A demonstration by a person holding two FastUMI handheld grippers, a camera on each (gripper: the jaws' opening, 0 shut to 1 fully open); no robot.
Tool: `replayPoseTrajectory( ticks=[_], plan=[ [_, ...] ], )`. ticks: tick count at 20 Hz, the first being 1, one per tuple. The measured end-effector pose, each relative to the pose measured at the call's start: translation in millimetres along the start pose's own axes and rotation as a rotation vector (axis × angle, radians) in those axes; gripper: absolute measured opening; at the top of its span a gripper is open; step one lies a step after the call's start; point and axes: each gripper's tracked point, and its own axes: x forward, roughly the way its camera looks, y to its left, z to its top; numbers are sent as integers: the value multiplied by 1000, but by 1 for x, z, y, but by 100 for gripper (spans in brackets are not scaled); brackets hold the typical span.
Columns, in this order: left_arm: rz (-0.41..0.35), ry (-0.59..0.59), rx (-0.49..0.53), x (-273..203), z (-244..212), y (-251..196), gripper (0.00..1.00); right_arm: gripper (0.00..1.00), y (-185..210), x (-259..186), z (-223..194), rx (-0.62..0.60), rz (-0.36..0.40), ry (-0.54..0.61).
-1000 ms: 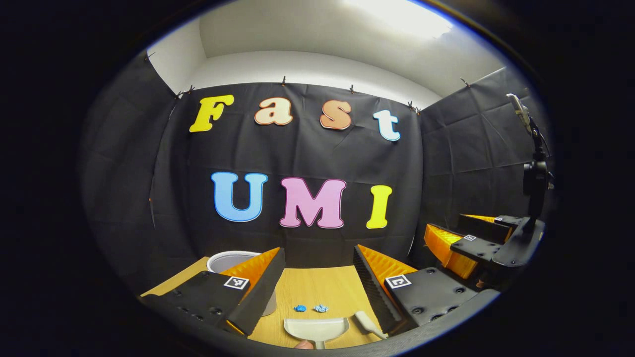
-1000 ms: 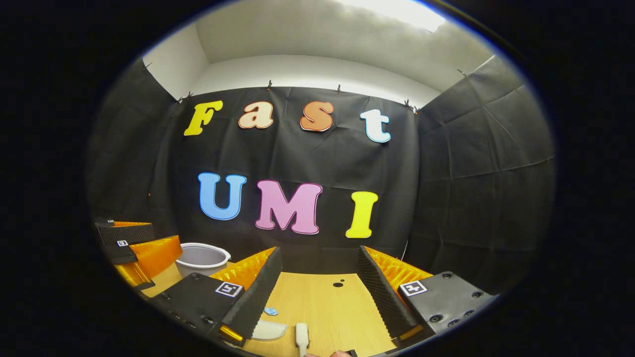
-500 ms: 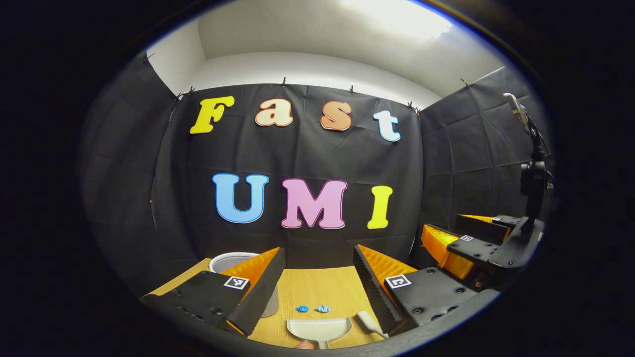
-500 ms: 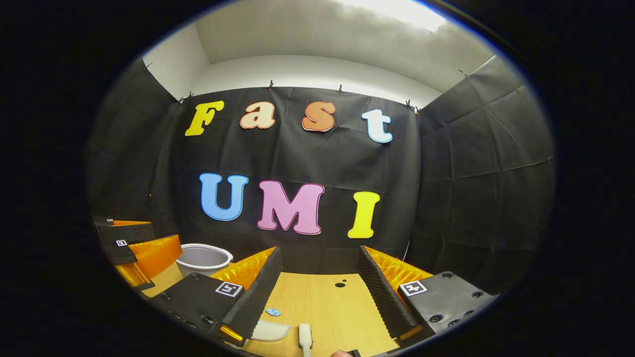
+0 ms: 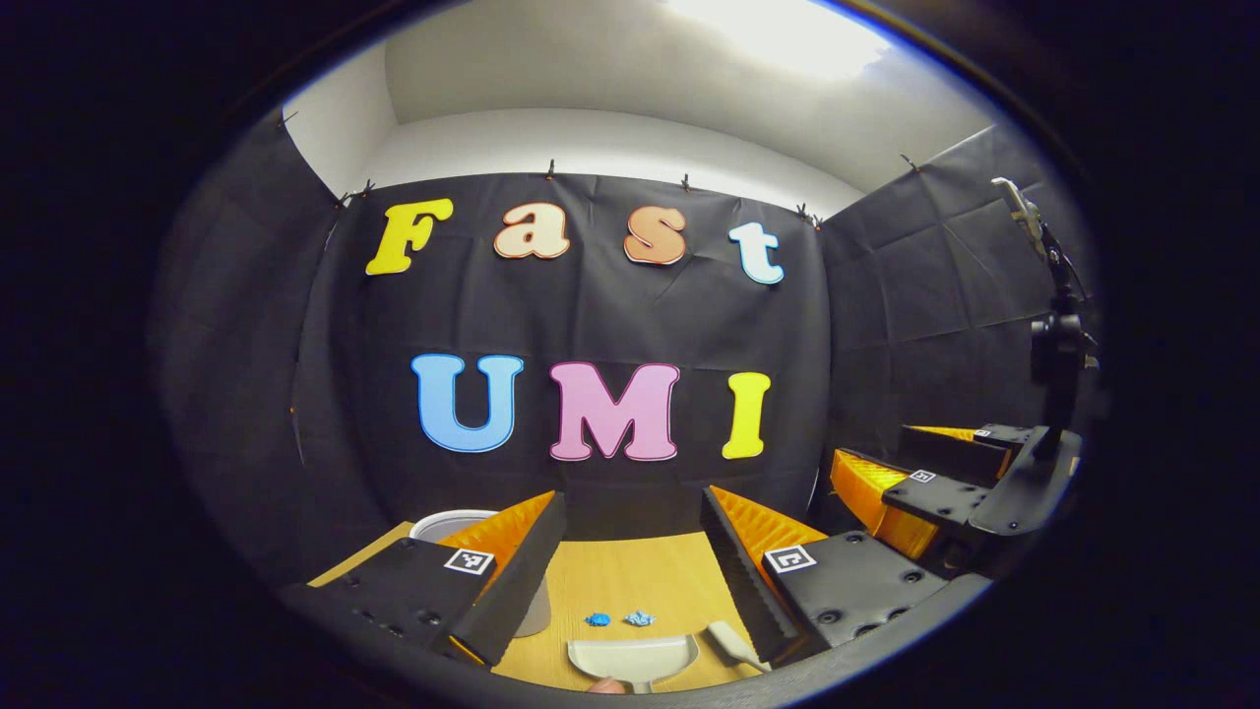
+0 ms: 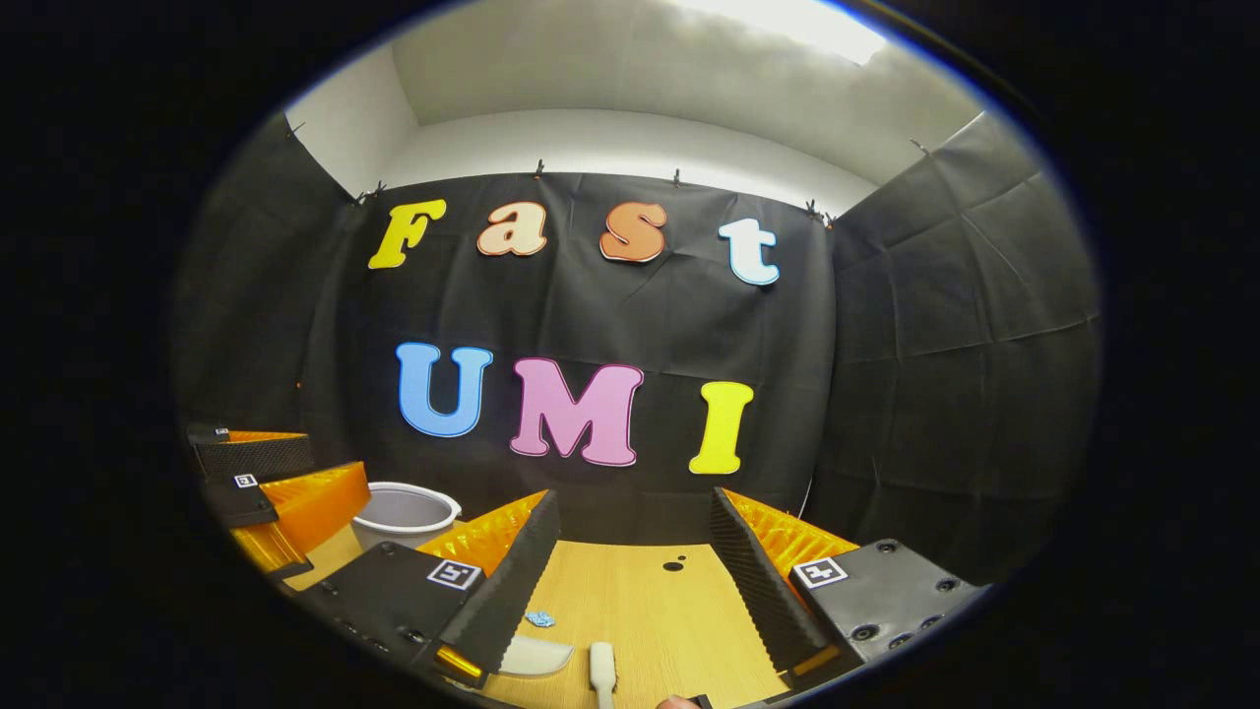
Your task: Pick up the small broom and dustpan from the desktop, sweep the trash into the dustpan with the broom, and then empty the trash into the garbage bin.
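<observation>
- Both grippers, left [image 5: 630, 581] and right [image 6: 630, 591], have fingers apart, holding nothing.
- We judge pickup not yet begun: dustpan [image 5: 633, 655], broom [image 6: 601, 667], trash [image 5: 640, 618] lie on desk [image 6: 650, 611]; bin [image 6: 406, 515] far left.
- Next we lower onto both handles.

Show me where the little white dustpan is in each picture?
Left gripper view: the dustpan lies on the desk at the bottom middle, between that claw's open fingers, just below the blue trash bits.
Right gripper view: the dustpan peeks out at the bottom, left of middle, partly behind that claw's left finger.
Shared landmark: the white broom lies just right of the dustpan in both.
</observation>
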Motion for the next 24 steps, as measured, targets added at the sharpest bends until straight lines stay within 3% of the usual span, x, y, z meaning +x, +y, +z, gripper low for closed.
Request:
replayPoseTrajectory(
  ticks=[4, 5, 7, 9, 24],
  plan=[
    [18, 4, -7, 1, -2, 6, 82, 99, 8, 5, 0, -3, 17, 7],
    [20, 7, -13, 0, -3, 7, 65, 99, 9, 6, 1, -2, 20, 5],
    [31, 13, -17, 1, -5, 11, 56, 99, 13, 8, 1, -2, 30, 1],
    [44, 19, -16, 2, -5, 15, 76, 99, 16, 9, -1, -8, 38, 4],
    [71, 10, 23, 3, -10, 23, 80, 99, 19, 13, -16, 1, 36, 37]
  ],
)
